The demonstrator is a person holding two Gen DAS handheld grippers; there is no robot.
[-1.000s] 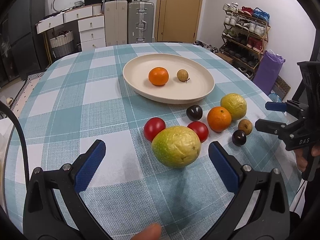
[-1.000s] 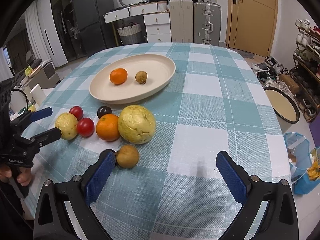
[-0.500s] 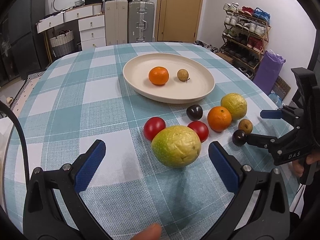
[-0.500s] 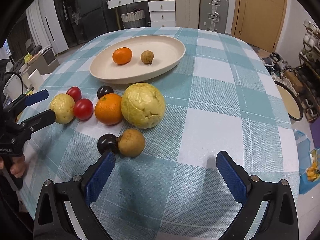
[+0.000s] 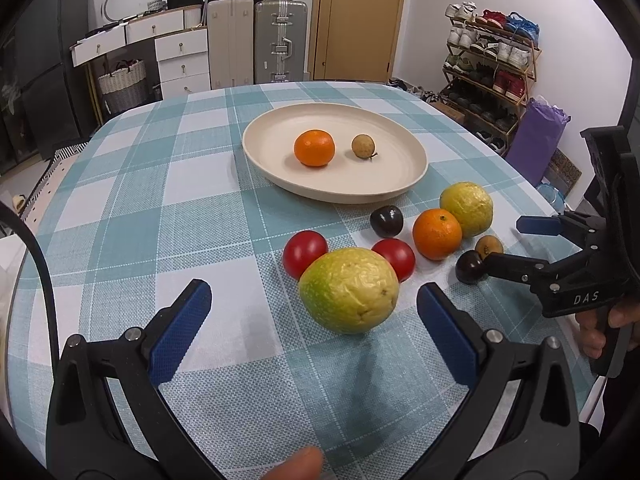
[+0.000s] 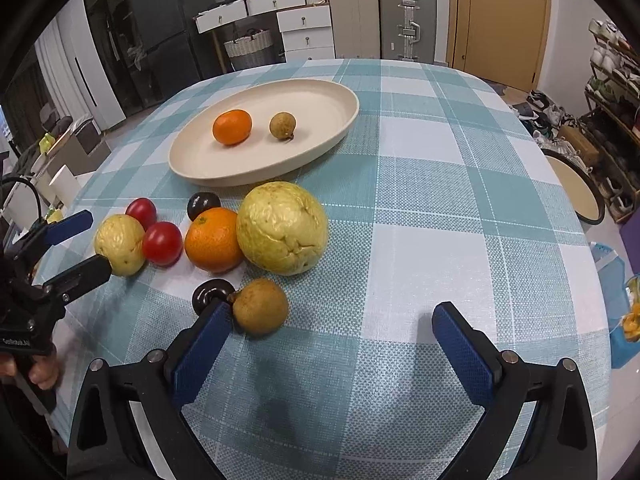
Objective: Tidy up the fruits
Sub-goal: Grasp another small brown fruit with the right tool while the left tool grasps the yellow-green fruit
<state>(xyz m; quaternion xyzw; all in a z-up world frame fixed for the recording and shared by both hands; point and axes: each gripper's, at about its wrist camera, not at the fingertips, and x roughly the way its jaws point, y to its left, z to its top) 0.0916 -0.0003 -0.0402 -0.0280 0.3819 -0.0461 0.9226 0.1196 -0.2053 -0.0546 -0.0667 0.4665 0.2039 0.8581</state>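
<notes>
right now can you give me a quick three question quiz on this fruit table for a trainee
1. True or false: the cream plate holds three fruits.
2. Which fruit lies nearest the right tool? A) the red tomato B) the small brown fruit C) the orange on the cloth
3. Fill in: the large yellow-green fruit sits ahead of the open left tool, between its two ____ pads.

Key: 1 false, it holds two: an orange and a small brown fruit. 2 B. 3 blue.
</notes>
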